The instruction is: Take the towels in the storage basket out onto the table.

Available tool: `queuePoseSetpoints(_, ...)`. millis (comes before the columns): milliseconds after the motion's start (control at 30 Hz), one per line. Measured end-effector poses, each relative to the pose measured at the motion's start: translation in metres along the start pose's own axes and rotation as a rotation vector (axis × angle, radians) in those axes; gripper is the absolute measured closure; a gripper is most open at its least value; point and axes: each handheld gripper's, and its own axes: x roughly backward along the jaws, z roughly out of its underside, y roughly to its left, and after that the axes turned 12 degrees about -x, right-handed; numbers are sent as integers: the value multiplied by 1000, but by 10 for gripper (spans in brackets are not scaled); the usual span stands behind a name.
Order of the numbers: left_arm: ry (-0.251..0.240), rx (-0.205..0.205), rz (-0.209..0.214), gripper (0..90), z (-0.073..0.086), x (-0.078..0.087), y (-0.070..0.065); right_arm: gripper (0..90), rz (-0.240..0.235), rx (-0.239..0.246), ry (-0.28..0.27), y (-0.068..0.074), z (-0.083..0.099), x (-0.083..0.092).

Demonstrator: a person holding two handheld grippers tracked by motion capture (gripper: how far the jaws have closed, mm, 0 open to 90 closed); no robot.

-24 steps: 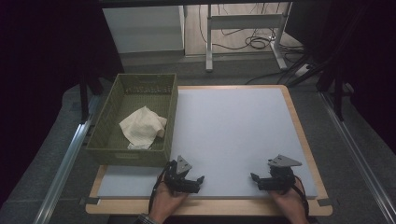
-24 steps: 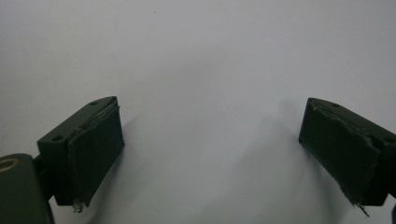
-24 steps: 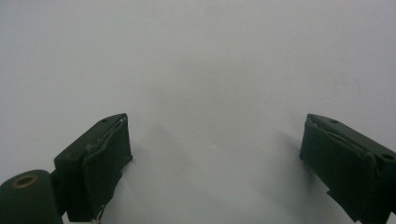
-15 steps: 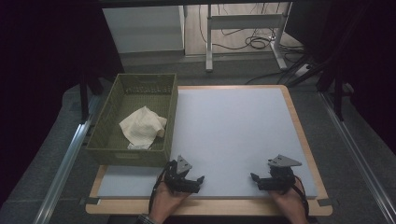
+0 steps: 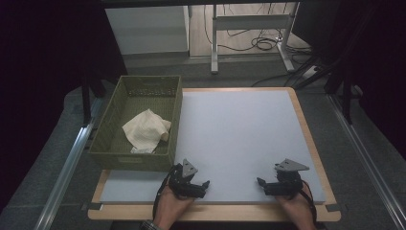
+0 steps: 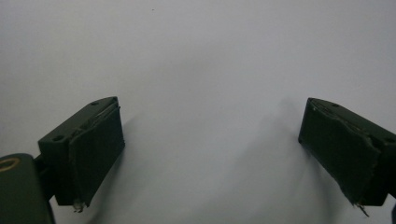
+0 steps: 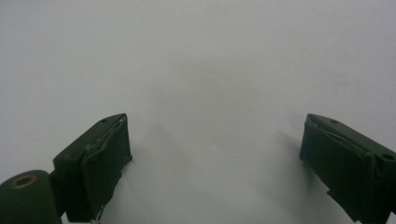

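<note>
My left gripper (image 5: 205,184) and right gripper (image 5: 261,182) rest low in the frame on the white mat (image 5: 239,129), jaws spread wide with nothing between them. The cloth (image 5: 145,130) nearest me lies crumpled in the green basket (image 5: 174,120) at the left of the frame, well apart from both grippers. I judge it light, soft and limp: it will sag and drape, not slip or break. I'd pinch a raised fold or the loose corner toward the basket's right wall, biting deep enough to catch fabric.
</note>
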Motion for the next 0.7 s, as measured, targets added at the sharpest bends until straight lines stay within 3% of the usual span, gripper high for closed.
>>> queuePoseSetpoints(300,14,-37,53,78,-6,-3,5,88,-1,1,1,0,0,0)
queuePoseSetpoints(400,31,-60,82,76,-11,-4,3,88,-1,1,0,0,0,0)
queuePoseSetpoints(500,45,-91,141,77,-22,-8,-1,88,-1,0,0,0,0,0)
queuePoseSetpoints(700,62,-129,149,71,-40,-10,-2,88,-2,0,0,0,0,0)
